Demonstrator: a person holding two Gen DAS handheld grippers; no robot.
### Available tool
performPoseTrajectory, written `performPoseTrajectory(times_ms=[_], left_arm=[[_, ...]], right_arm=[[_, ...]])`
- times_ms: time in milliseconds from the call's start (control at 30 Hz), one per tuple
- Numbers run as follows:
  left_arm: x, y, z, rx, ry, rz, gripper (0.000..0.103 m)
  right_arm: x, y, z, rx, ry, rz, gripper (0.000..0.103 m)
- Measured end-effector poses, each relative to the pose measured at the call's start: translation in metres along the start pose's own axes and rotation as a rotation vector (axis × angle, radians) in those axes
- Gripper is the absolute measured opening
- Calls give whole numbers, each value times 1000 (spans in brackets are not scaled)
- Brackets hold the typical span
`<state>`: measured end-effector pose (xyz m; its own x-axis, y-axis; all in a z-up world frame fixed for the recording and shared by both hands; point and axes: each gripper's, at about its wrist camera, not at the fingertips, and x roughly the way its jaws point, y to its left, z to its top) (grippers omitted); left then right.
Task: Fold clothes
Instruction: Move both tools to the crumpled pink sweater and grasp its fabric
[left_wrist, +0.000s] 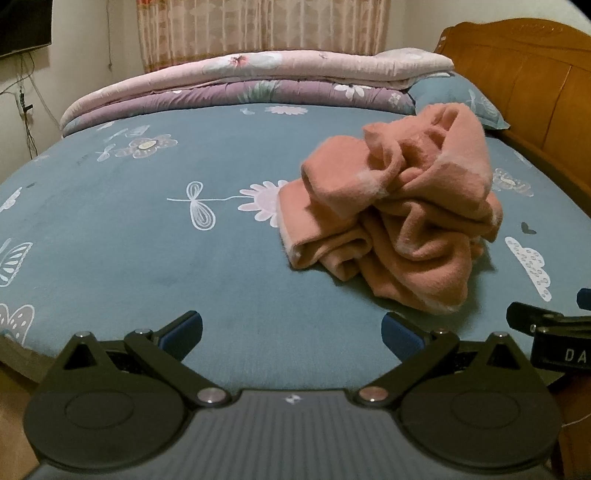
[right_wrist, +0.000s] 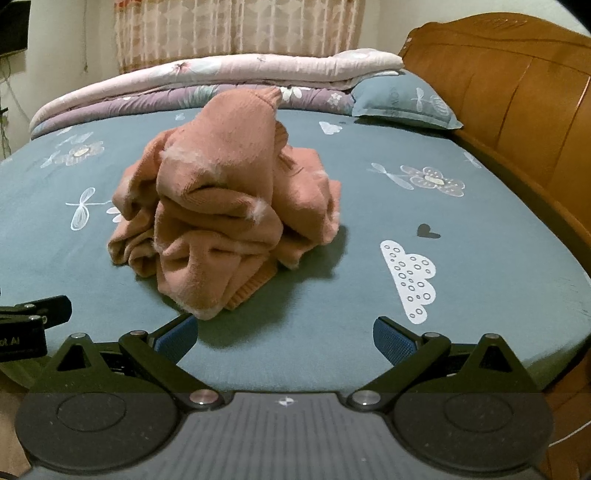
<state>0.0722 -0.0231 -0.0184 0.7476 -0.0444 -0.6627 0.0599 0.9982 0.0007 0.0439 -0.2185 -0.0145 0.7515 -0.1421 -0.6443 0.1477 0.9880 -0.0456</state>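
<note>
A crumpled salmon-pink knitted sweater (left_wrist: 402, 218) lies in a heap on the blue-grey bed sheet (left_wrist: 147, 236). In the right wrist view the sweater (right_wrist: 225, 206) sits left of centre, its nearest fold just above the left fingertip. My left gripper (left_wrist: 291, 334) is open and empty over the sheet's near edge, left of the heap. My right gripper (right_wrist: 286, 338) is open and empty, close in front of the heap. Each gripper's tip shows at the other view's edge: the right one (left_wrist: 546, 325), the left one (right_wrist: 33, 314).
Folded pink and purple quilts (left_wrist: 258, 81) lie along the far side of the bed. A blue pillow (right_wrist: 402, 99) rests by the wooden headboard (right_wrist: 517, 92) on the right. Curtains (left_wrist: 258, 29) hang behind. Sheet with flower prints spreads left of the heap.
</note>
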Motion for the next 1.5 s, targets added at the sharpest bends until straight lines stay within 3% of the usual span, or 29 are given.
performPoseTrajectory(times_ms=[400,833,1133,1500], left_arm=[[26,-8,17,33,10,-1,102],[52,-16,53,63,-8,-20,102],[77,-26,90,82,21,-28,102],[99,-28,147,79,37,-56,103]], right_arm=[[26,5,12,-33,7,42,103],[47,18,31,-105,-47,111,103],[67,16,63,-113,-13,142,103],[90,0,125,-86,11,109,103]])
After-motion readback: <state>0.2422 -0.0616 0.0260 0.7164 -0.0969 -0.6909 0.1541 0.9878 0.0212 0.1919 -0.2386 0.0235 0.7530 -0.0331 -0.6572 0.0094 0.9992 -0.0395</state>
